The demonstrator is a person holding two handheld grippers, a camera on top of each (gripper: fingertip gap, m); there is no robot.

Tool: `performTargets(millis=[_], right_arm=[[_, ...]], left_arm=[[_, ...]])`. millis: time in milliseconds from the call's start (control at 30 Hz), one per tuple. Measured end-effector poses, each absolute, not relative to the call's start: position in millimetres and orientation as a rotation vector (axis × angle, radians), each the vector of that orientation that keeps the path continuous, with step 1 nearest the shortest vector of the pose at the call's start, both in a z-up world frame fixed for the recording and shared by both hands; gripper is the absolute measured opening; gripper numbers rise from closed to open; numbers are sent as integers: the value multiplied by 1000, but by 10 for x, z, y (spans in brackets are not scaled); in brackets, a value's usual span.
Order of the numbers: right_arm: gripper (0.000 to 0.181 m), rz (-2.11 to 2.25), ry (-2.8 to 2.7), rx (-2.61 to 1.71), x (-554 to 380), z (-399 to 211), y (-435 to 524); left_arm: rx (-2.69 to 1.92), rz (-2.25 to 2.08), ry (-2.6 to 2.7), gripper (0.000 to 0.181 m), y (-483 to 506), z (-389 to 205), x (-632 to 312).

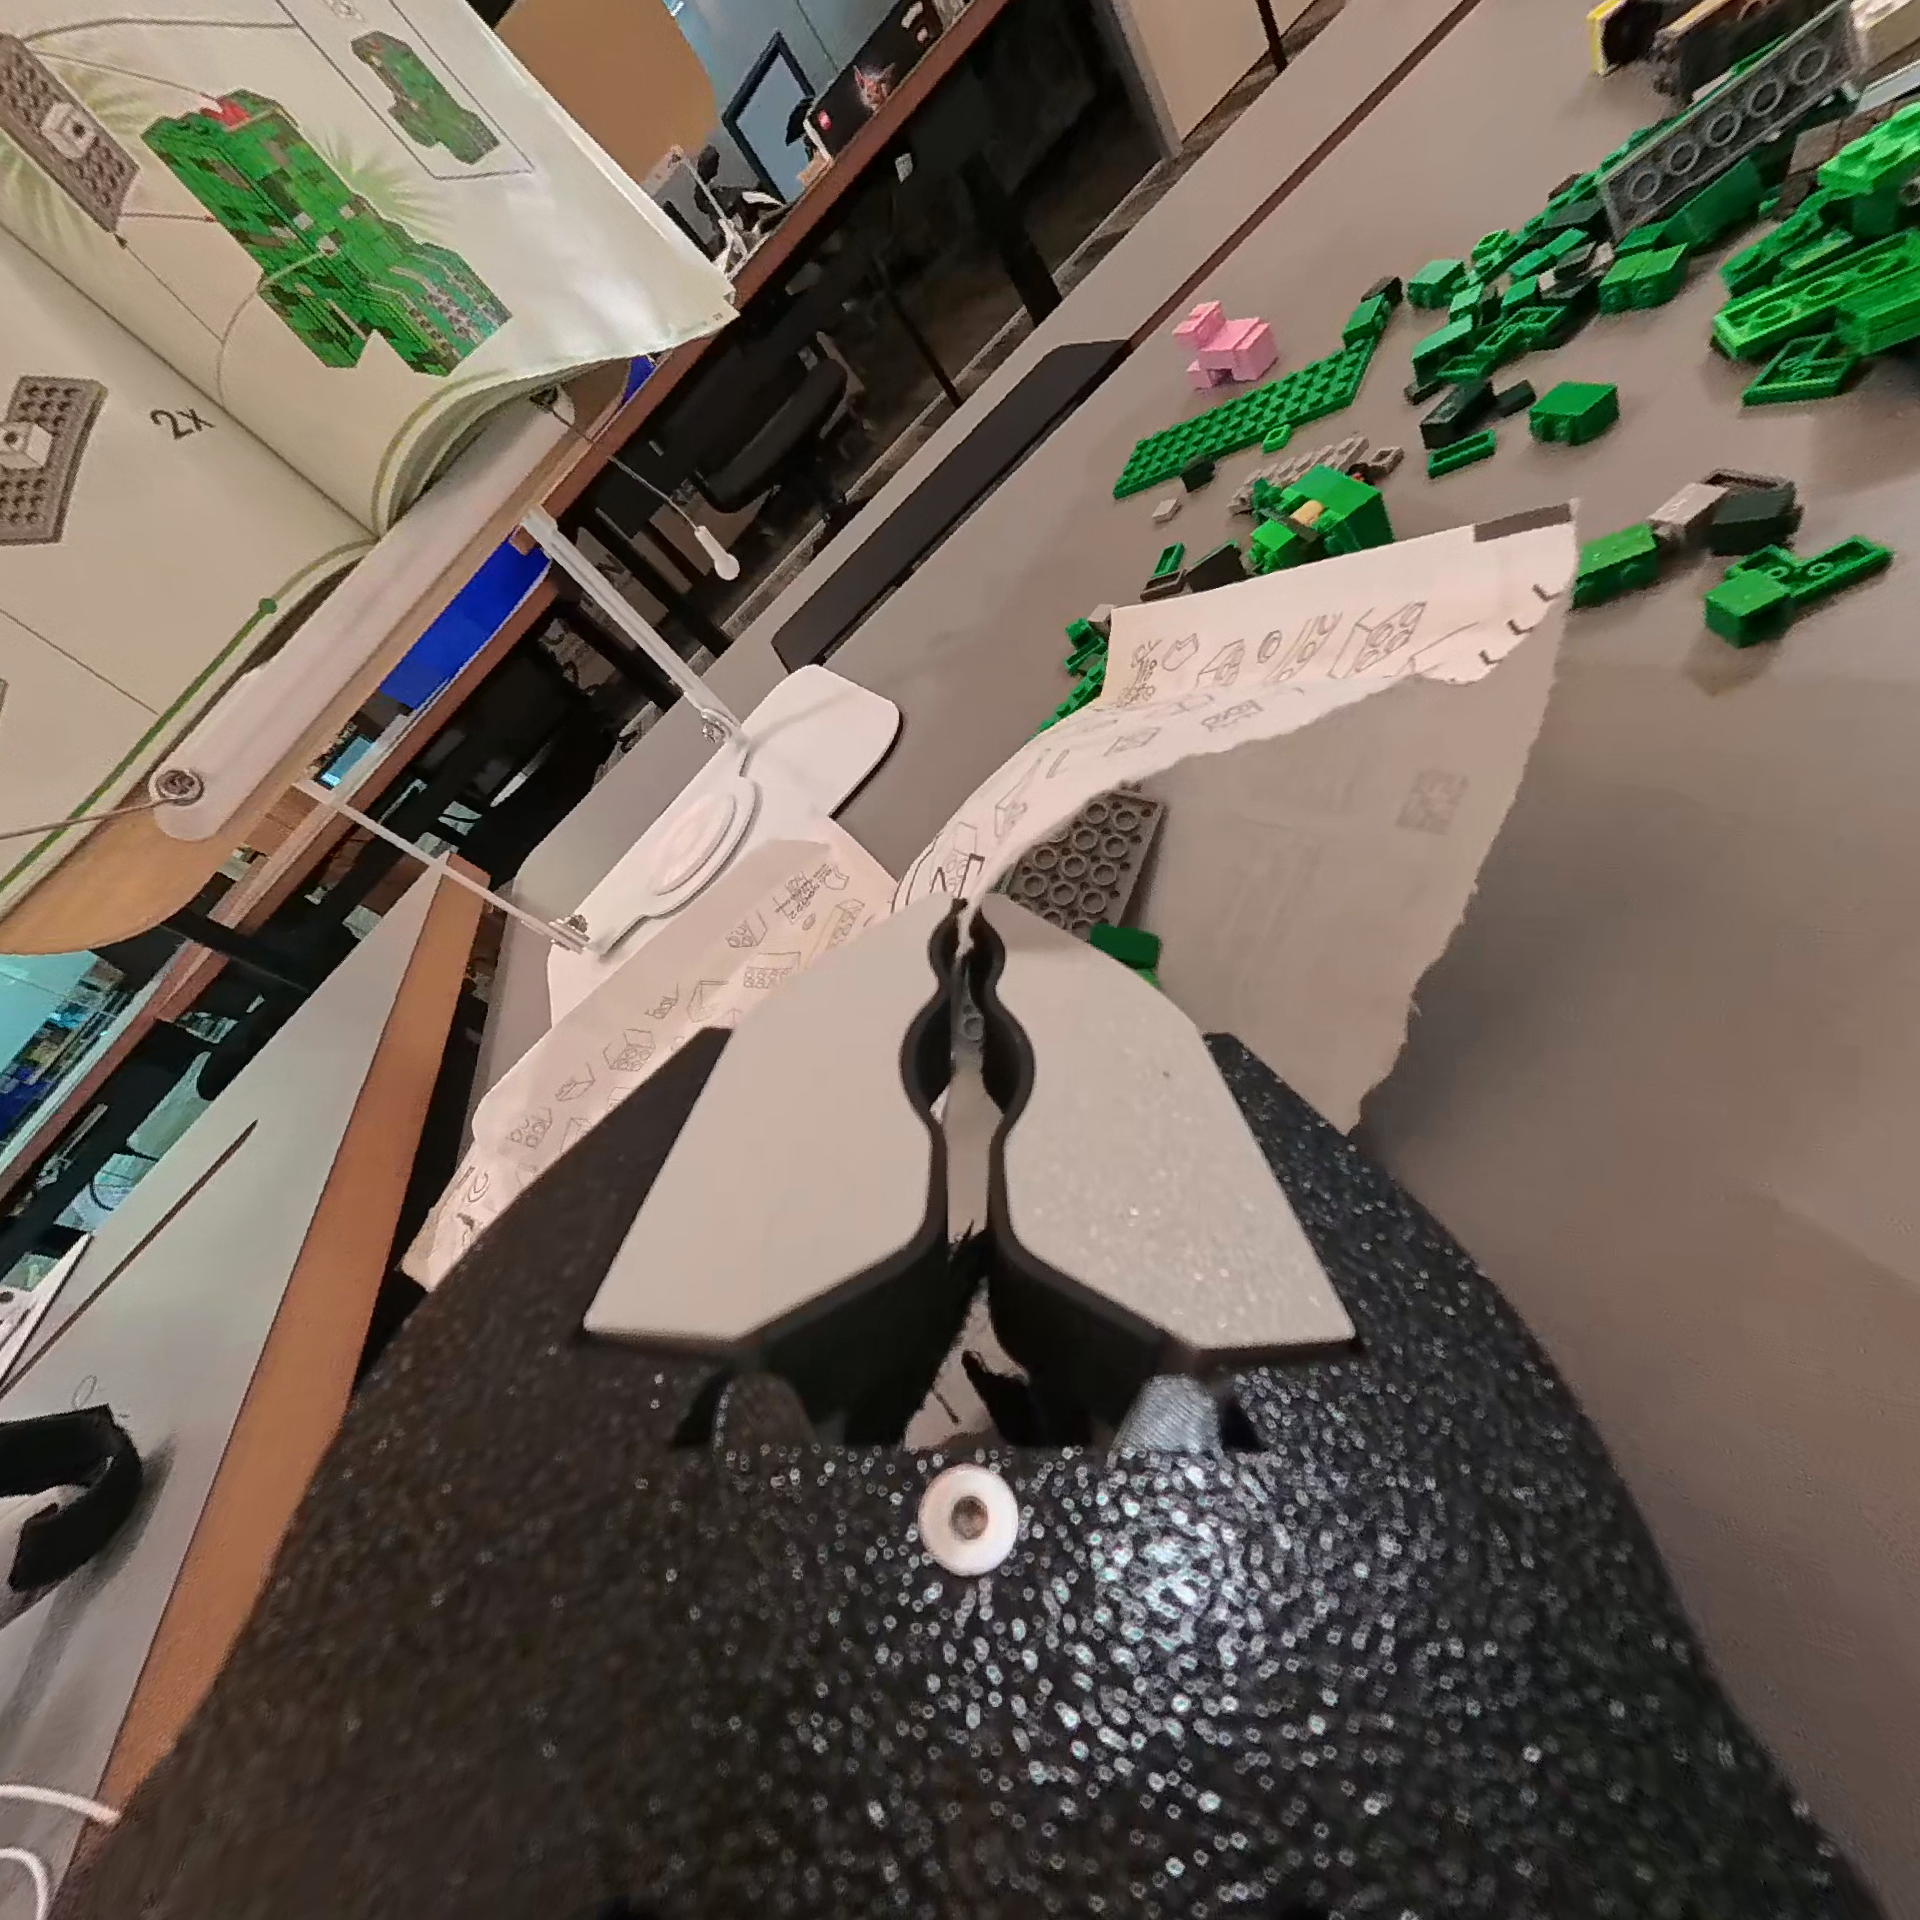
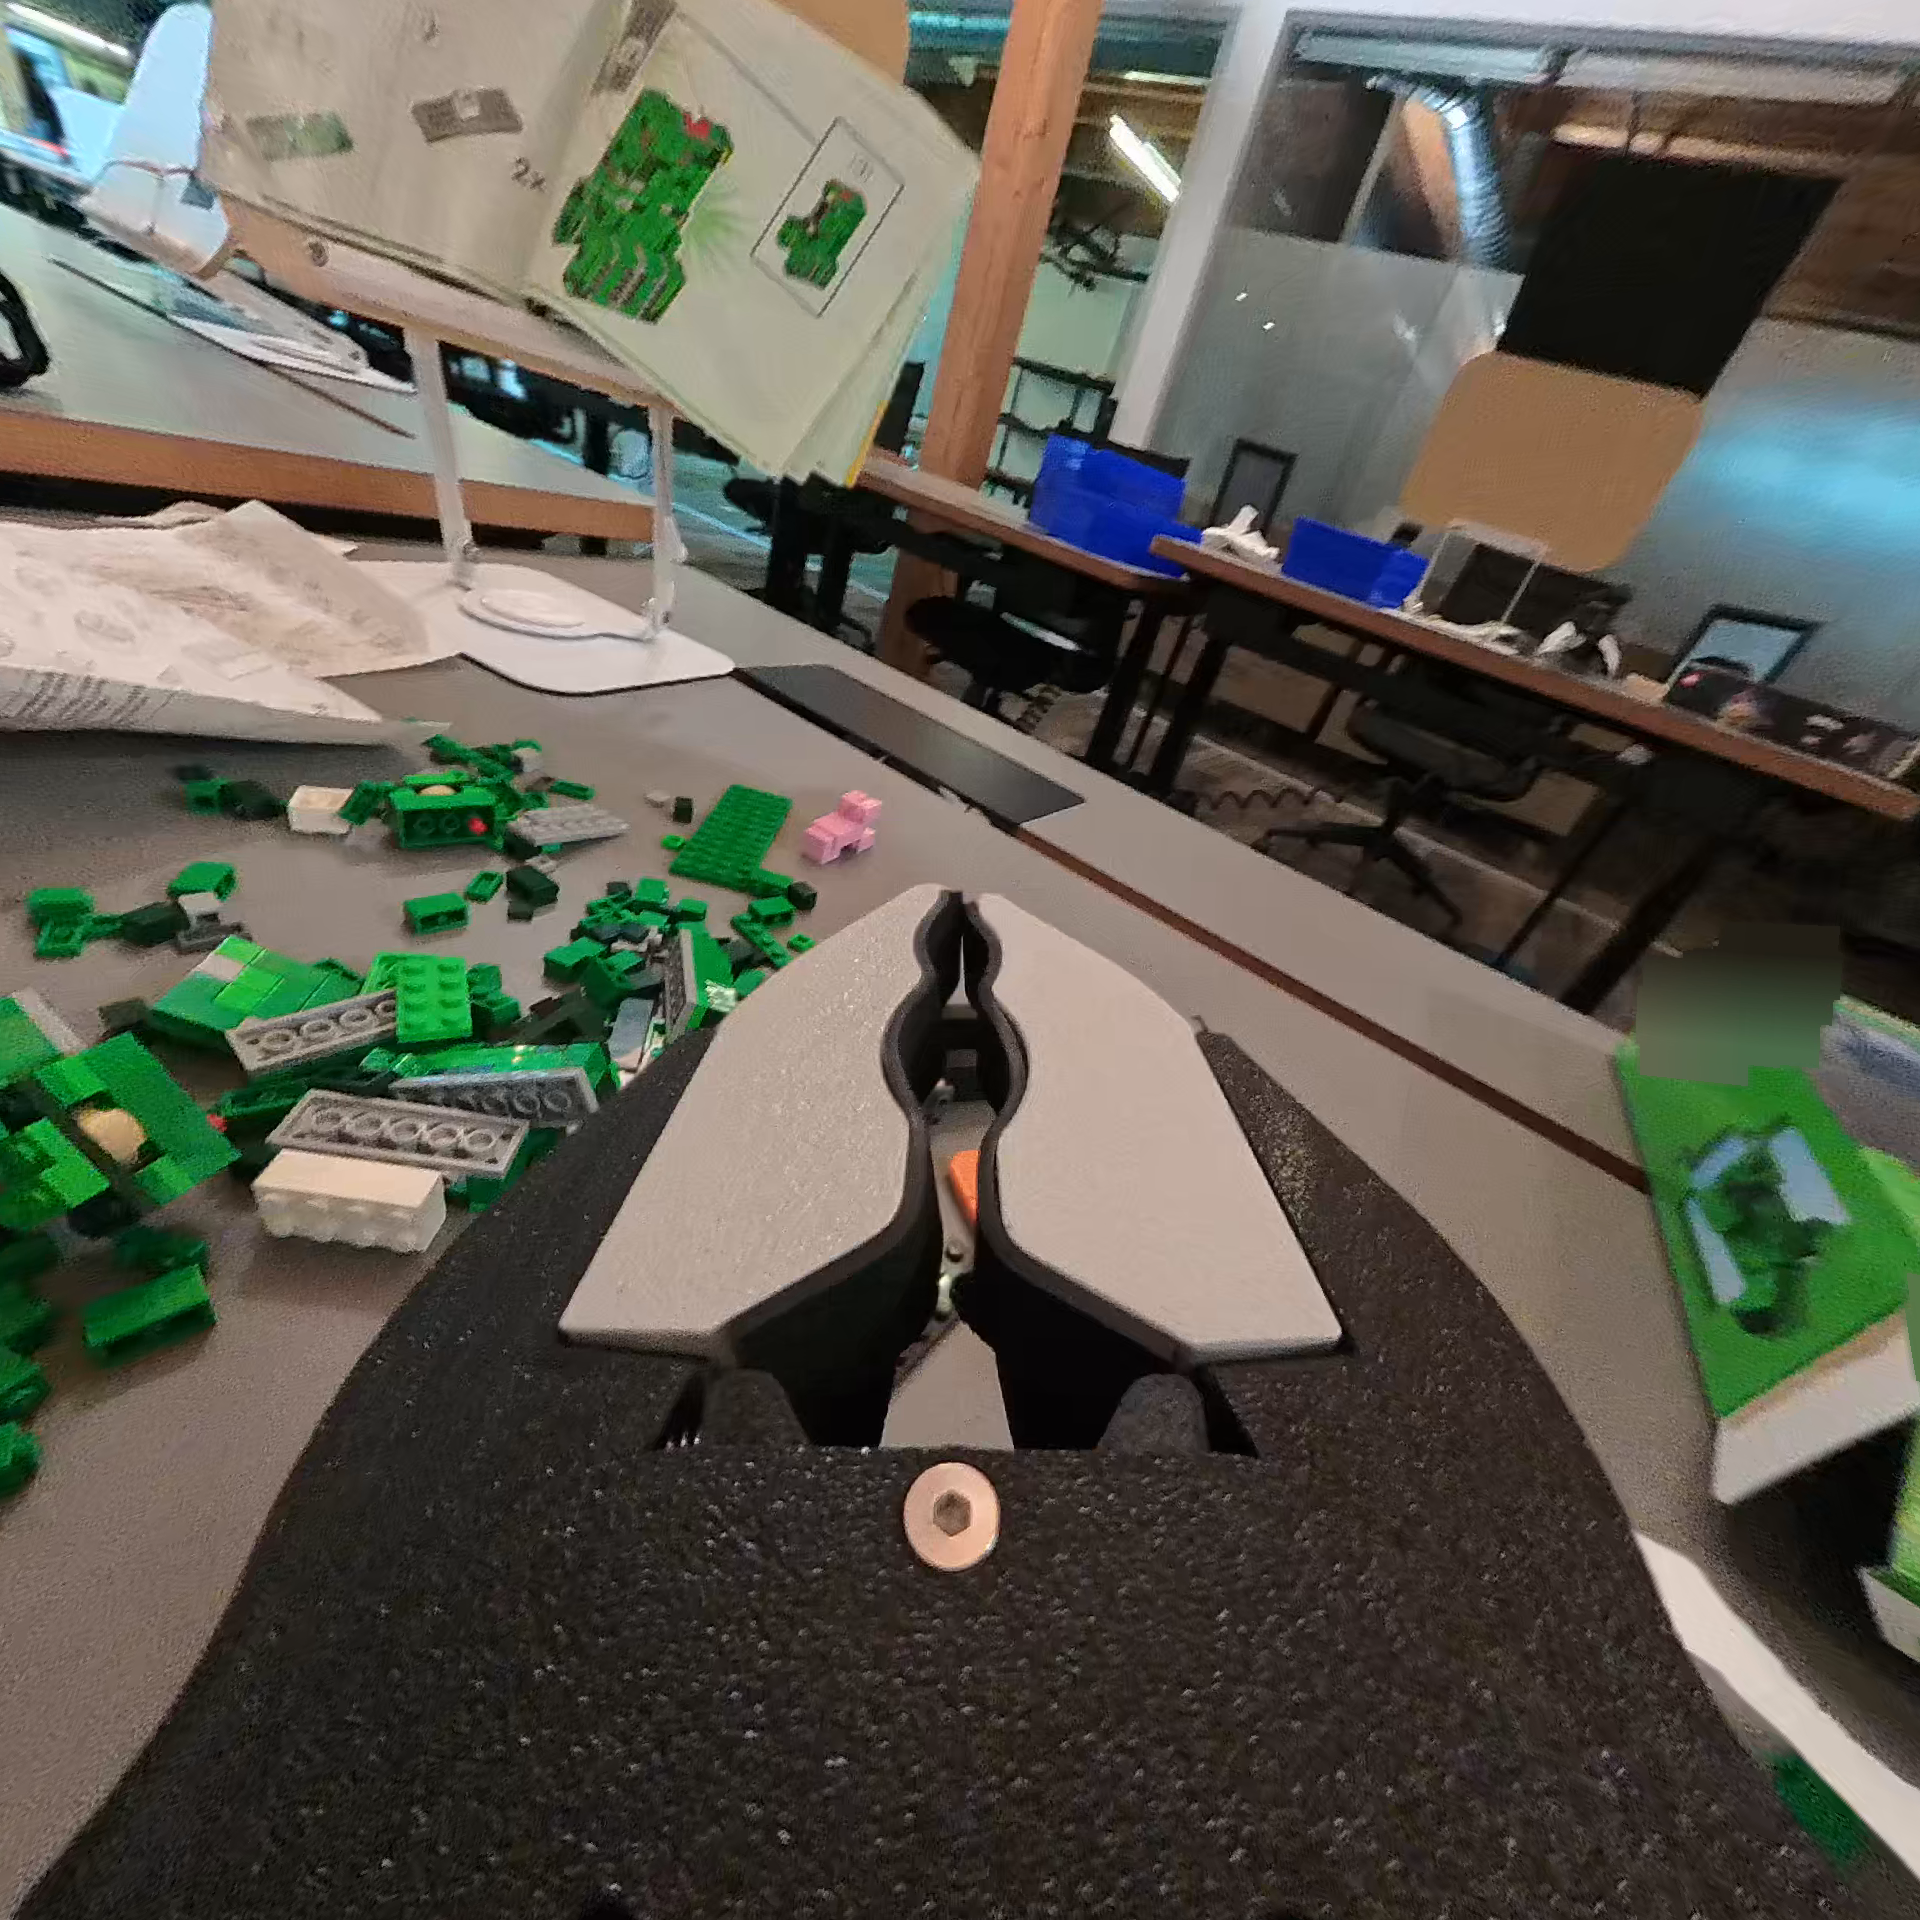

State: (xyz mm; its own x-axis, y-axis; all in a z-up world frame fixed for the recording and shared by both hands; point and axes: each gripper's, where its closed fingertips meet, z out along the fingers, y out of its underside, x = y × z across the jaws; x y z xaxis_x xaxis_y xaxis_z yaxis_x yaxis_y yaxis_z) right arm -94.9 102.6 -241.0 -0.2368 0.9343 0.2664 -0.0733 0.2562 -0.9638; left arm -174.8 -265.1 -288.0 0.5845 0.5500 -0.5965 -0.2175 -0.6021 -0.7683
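A torn paper bag (image 1: 1299, 748) is pinched and lifted clear of the worktop (image 1: 1714, 1039) by the left gripper (image 1: 964, 920); the right gripper (image 2: 961, 909) is closed, empty, beside green bricks (image 2: 436, 997).

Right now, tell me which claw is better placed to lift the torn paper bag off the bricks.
Left. The left claw is already shut on the torn paper bag; the right claw sits shut beside the bricks, away from it.

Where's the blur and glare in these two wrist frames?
Left wrist view: specular sparkle on the black housing behind the left tool, torn paper bag sharp, strong wide-angle tilt. Right wrist view: green box at the right edge smeared, far office soft, brick pile fairly crisp, right tool sharp.
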Motion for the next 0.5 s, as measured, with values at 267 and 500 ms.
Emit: performTargets(millis=[267,500], right_arm=[[0,1239,-1600,-734,-930,-2451,732],[0,1005,-1803,-467,-666,-2439,555]], left_arm=[[-1912,1048,-299,0,-2661,-2875,-1758],[-1921,1058,-295,0,-2646,-2884,-1766]])
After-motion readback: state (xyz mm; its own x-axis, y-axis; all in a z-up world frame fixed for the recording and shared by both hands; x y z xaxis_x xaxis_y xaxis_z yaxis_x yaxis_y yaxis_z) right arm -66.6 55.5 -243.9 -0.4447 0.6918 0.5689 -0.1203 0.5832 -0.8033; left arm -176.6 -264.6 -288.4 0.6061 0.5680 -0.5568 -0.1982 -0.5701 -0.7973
